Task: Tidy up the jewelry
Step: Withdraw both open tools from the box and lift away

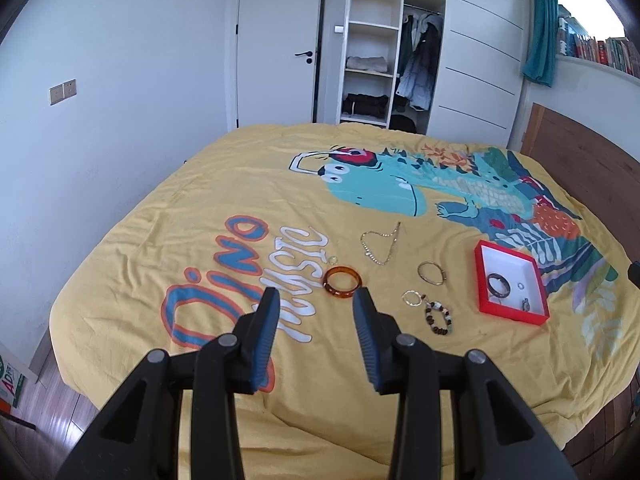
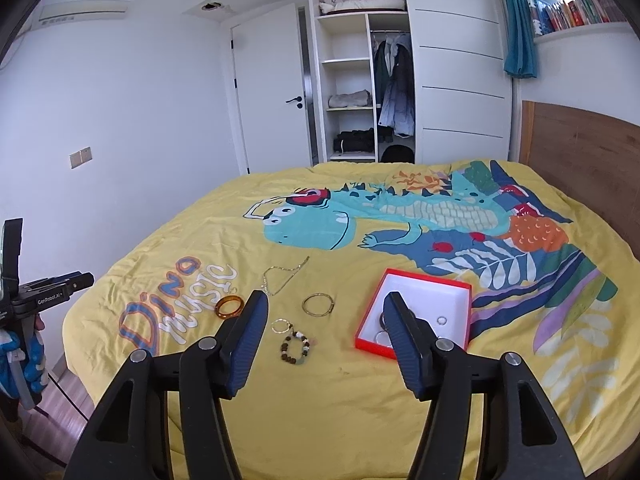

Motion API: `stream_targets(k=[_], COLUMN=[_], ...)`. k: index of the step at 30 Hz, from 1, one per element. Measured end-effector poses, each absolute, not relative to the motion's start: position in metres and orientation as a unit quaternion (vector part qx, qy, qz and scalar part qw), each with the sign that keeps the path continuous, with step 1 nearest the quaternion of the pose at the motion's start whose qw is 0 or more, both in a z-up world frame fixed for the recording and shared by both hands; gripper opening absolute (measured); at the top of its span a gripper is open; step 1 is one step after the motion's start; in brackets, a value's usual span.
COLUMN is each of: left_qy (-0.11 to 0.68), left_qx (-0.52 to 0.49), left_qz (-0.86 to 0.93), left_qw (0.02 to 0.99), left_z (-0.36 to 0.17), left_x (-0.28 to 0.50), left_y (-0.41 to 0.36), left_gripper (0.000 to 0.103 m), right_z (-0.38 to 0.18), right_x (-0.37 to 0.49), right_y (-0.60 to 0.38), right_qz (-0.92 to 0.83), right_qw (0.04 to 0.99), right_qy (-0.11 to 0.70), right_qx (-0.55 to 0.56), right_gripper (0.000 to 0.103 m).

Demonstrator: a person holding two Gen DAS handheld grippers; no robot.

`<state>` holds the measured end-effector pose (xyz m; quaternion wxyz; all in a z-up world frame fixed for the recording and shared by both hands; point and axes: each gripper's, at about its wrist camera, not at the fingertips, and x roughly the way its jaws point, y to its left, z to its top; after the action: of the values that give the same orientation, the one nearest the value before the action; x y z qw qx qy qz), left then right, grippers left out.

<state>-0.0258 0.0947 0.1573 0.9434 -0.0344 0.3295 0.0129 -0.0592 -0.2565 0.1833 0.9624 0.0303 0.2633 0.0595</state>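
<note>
Loose jewelry lies on the yellow dinosaur bedspread (image 1: 224,184). My left gripper (image 1: 317,293) stands open and empty just short of an amber bangle (image 1: 340,294). Beyond lie a gold chain (image 1: 394,240), a gold bangle (image 1: 420,270), a thin hoop (image 1: 405,300) and a bead bracelet (image 1: 429,314). To the right sits a red box (image 1: 508,312) with a dark bangle (image 1: 490,280) and a small ring (image 1: 520,287) in it. My right gripper (image 2: 324,296) is open and empty, hovering between the bead bracelet (image 2: 285,347) and the red box (image 2: 372,343); its right finger hides part of the box's contents.
A person's gloved hand (image 2: 28,360) holds the left gripper at the bed's left edge. A wooden headboard (image 2: 580,148) bounds the right side. Behind the bed stand a white door (image 1: 276,48) and an open wardrobe (image 1: 372,40). Wood floor (image 1: 52,408) shows at lower left.
</note>
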Motion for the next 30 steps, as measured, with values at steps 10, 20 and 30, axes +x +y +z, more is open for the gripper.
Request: stream_targets(k=[10, 20, 30], left_qy=[0.373, 0.411, 0.453], left_qx=[-0.046, -0.053, -0.053], left_qz=[0.009, 0.018, 0.018], left_qw=[0.927, 0.910, 0.890], left_z=[0.122, 0.075, 0.033], left_x=[-0.028, -0.018, -0.011], left_y=[0.101, 0.109, 0.107], left_gripper=[0.036, 0.036, 0.036], right_z=[0.167, 0.131, 0.089], right_x=[-0.054, -0.032, -0.009], right_y=[-0.251, -0.248, -0.238], right_qz=[0.069, 0.073, 0.087], right_qw=[0.958, 0.946, 0.928], right_qy=[0.276, 0.311, 0.360], right_qx=[0.033, 0.046, 0.054], right_gripper=[0.068, 0.069, 0.071])
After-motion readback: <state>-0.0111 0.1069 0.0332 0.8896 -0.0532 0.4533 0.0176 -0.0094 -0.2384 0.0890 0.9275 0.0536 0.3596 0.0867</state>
